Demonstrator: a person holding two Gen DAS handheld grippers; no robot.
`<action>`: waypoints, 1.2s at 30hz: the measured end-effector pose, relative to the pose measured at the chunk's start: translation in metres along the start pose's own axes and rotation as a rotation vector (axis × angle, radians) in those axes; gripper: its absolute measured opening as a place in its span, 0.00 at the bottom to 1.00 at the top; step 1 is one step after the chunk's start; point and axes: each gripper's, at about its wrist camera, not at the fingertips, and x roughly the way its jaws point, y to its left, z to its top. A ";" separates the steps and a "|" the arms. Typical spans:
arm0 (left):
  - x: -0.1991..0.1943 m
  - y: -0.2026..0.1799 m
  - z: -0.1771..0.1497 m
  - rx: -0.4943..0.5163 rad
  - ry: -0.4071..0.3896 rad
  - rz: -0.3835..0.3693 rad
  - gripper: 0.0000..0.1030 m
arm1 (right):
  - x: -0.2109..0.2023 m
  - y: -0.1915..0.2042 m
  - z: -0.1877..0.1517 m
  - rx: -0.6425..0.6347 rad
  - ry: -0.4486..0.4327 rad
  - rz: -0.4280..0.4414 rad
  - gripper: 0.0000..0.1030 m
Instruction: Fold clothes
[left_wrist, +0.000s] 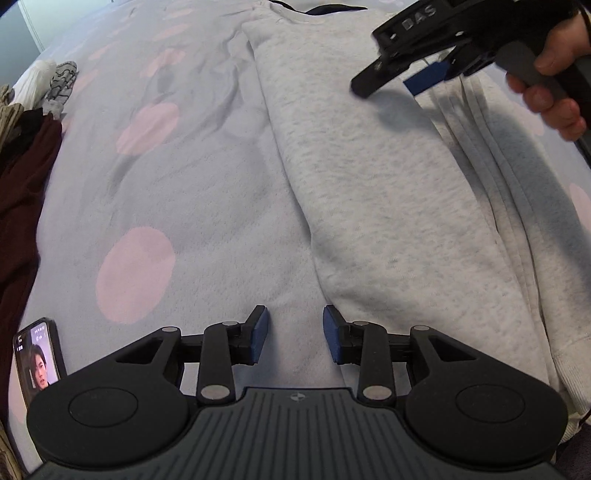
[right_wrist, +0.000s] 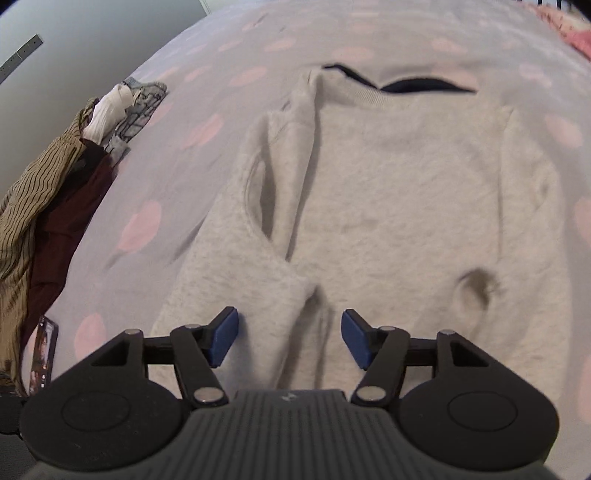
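Note:
A light grey sweatshirt (left_wrist: 369, 155) lies flat on the bed, its left side and sleeve folded inward over the body; it also shows in the right wrist view (right_wrist: 399, 192), collar at the far end. My left gripper (left_wrist: 295, 339) is open and empty, low over the bedspread just left of the sweatshirt's hem corner. My right gripper (right_wrist: 290, 338) is open and empty, hovering over the folded sleeve ridge. It also shows in the left wrist view (left_wrist: 395, 83), above the sweatshirt's upper right part.
The bedspread (left_wrist: 177, 184) is pale lilac with pink dots. A pile of other clothes (right_wrist: 48, 206) lies along the bed's left edge, with dark red cloth (left_wrist: 22, 192) nearest. A phone (left_wrist: 37, 360) with a lit screen lies at the near left.

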 end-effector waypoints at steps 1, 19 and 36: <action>0.001 0.001 0.000 0.000 -0.001 0.000 0.30 | 0.004 0.000 -0.001 0.009 0.010 0.017 0.61; 0.001 -0.007 -0.006 0.053 -0.007 0.040 0.30 | 0.011 0.008 -0.002 -0.171 -0.057 -0.209 0.25; -0.023 -0.010 -0.016 0.031 -0.081 0.057 0.41 | -0.071 0.005 -0.065 -0.182 -0.110 -0.265 0.42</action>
